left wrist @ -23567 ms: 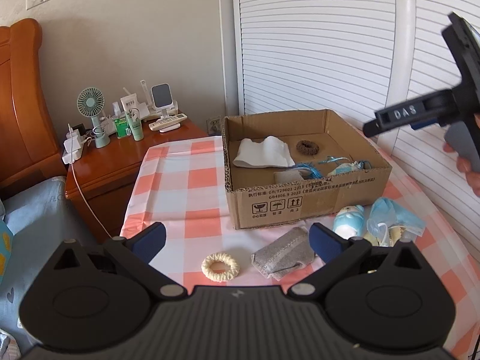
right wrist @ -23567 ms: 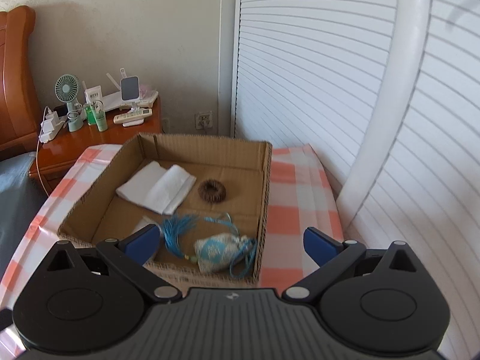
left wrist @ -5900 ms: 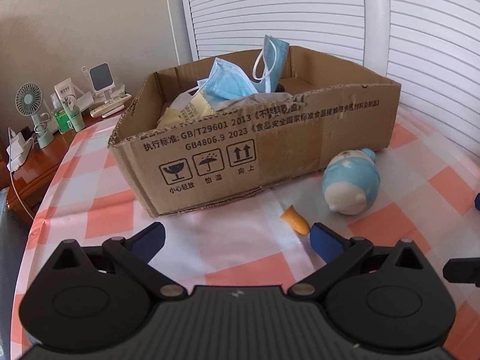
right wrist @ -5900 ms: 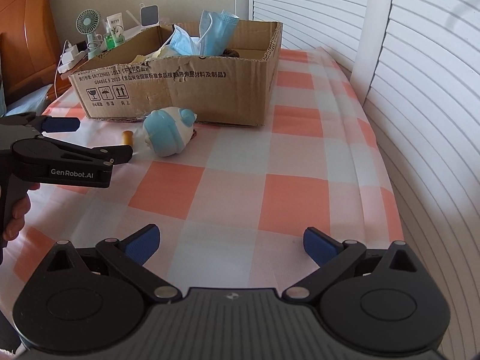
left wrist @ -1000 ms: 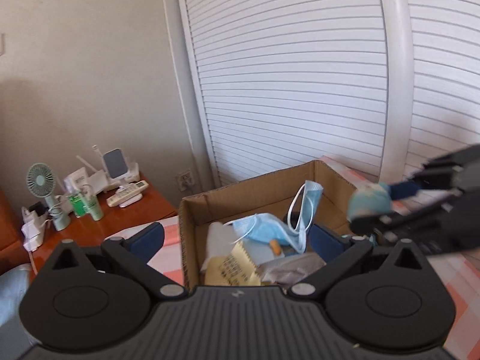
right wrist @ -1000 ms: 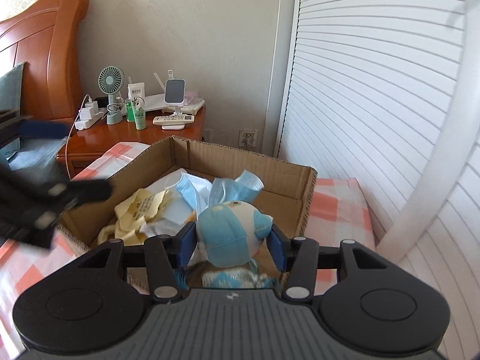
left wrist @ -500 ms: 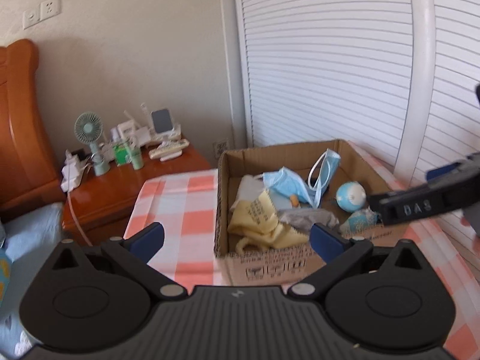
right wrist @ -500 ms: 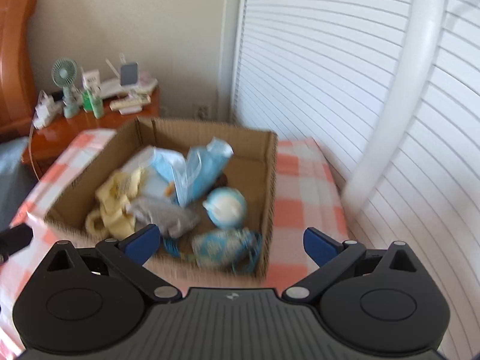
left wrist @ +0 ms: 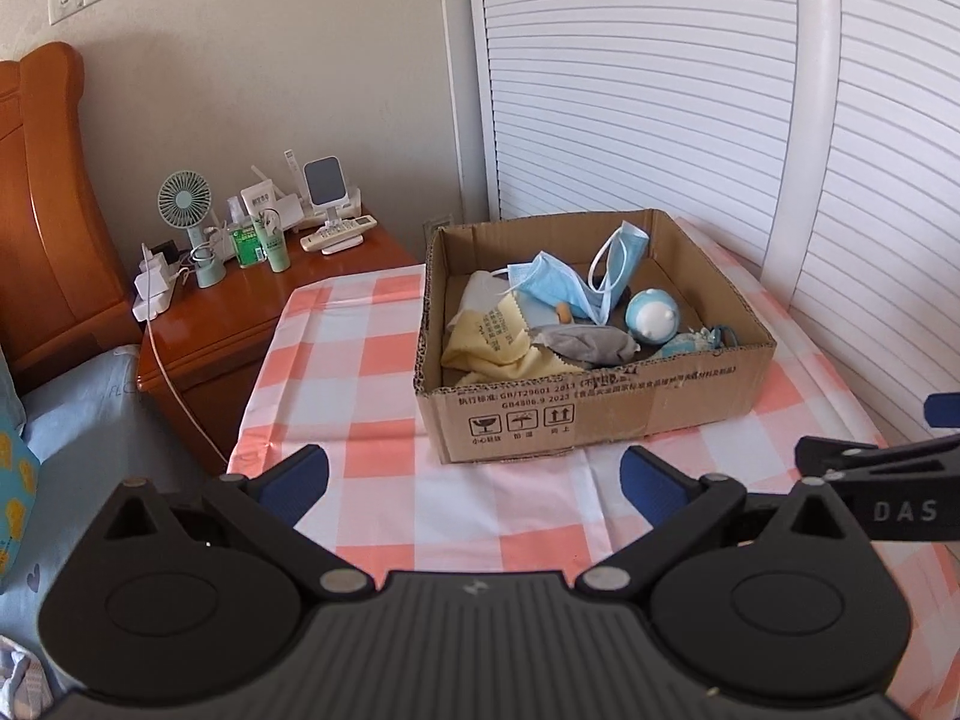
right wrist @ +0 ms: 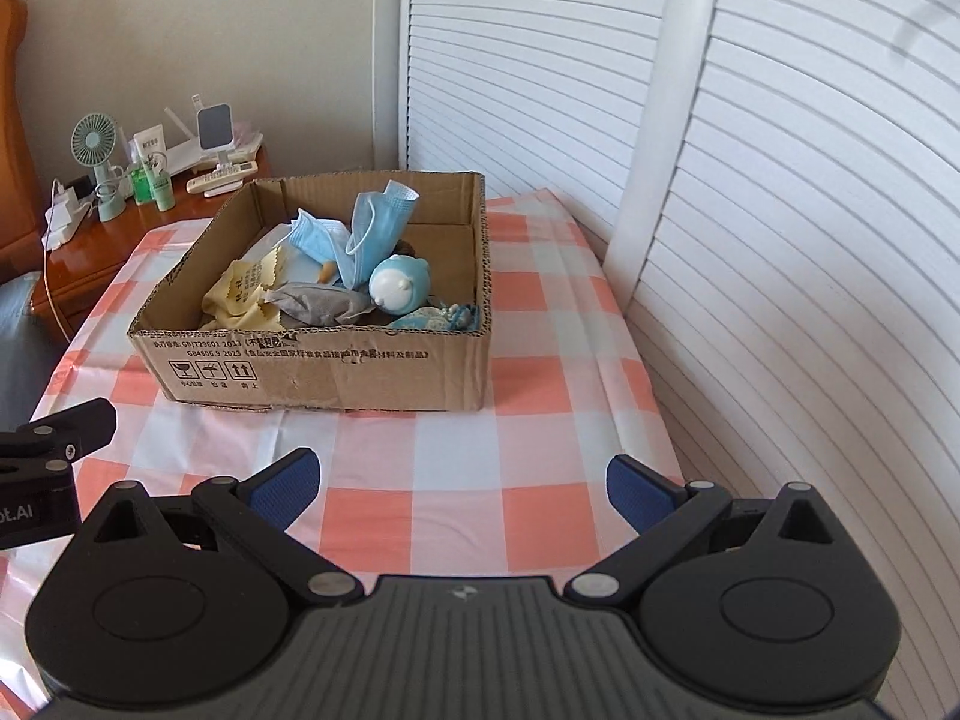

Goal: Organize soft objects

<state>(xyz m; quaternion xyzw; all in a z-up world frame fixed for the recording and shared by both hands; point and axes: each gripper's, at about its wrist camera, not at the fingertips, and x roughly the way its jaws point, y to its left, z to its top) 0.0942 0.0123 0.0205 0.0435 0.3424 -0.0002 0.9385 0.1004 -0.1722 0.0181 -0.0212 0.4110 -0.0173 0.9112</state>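
Observation:
The cardboard box [left wrist: 600,414] [right wrist: 324,369] stands on the checked tablecloth [left wrist: 372,360] [right wrist: 540,384]. Inside it lie blue face masks [left wrist: 558,285] [right wrist: 372,228], a yellow cloth [left wrist: 492,342] [right wrist: 240,294], a grey cloth [left wrist: 582,343] [right wrist: 318,303], a round blue plush toy [left wrist: 651,312] [right wrist: 399,283] and a blue tasselled pouch [left wrist: 690,343] [right wrist: 432,318]. My left gripper [left wrist: 474,480] is open and empty, in front of the box. My right gripper [right wrist: 459,480] is open and empty too, back from the box; part of it shows in the left wrist view [left wrist: 888,480].
A wooden bedside table [left wrist: 240,300] [right wrist: 90,240] at the left carries a small fan [left wrist: 186,204], bottles, a remote and a charger with a cable. A bed with blue bedding [left wrist: 78,420] lies beside it. White louvred doors [left wrist: 660,90] [right wrist: 750,210] run behind and along the right.
The right gripper opened and let the blue plush toy drop into the box. Both grippers have pulled back from the box toward the near side of the table.

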